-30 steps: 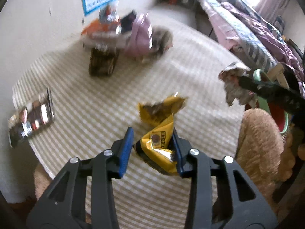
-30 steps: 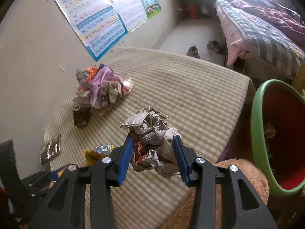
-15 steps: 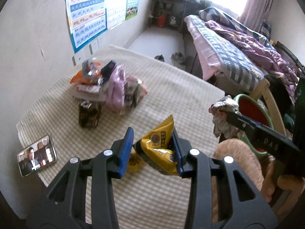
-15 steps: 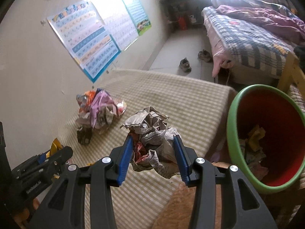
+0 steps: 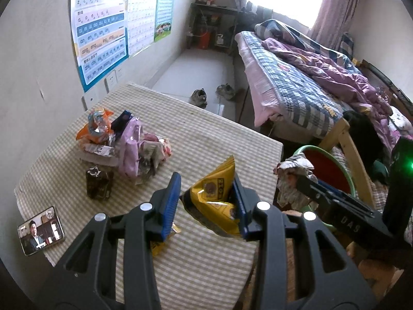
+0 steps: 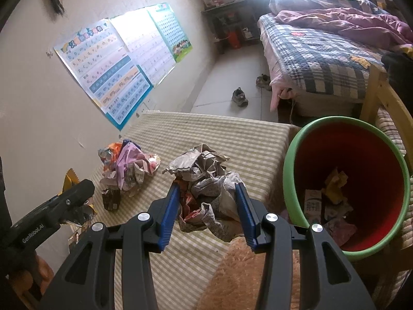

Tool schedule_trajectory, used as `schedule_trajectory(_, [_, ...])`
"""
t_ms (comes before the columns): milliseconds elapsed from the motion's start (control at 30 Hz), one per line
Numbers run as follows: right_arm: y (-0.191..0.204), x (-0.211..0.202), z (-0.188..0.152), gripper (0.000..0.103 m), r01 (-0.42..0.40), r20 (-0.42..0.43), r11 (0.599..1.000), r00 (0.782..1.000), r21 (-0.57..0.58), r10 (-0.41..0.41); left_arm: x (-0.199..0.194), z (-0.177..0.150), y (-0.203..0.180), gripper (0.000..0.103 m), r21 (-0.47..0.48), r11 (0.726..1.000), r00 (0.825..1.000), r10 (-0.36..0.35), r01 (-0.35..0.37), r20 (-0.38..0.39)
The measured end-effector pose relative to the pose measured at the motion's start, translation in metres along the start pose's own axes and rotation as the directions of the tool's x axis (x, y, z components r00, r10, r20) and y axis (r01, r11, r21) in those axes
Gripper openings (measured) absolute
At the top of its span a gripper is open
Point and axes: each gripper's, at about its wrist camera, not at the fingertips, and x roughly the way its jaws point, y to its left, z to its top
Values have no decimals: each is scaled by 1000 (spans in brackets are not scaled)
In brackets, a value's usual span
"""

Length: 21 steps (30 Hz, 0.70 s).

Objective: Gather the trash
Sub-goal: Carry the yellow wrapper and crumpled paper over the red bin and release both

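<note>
Both tongs (image 5: 206, 201) clamp trash (image 5: 216, 206).

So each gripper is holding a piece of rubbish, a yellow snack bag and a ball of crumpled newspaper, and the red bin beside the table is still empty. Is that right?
Not quite: the red bin is not empty. The right wrist view shows scraps of paper and wrappers already at its bottom. The rest holds: the left gripper grips the yellow snack bag and the right gripper grips the crumpled newspaper, beside the table.
</note>
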Motion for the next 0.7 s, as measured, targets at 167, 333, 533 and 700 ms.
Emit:
schedule_trajectory(167, [-1,-2,1,43,2,9,1000,1000,0,-2,1,-1,1,37,-10,1000,1000,0,0,-8])
schedule_trajectory(333, [-3,-2,1,43,-3,3,1000,1000,6,2,2,-2,2,37,-19,1000,1000,-2,1,-16])
schedule_trajectory(533, [-9,-5,5,43,17,18,1000,1000,13,-17,5,0,-4,37,-11,1000,1000,-20,19,-18])
schedule_trajectory(700, [-27,-11,8,43,53,32,998,998,42,-55,11,4,-16,37,-10,998,998,-60,59,-29])
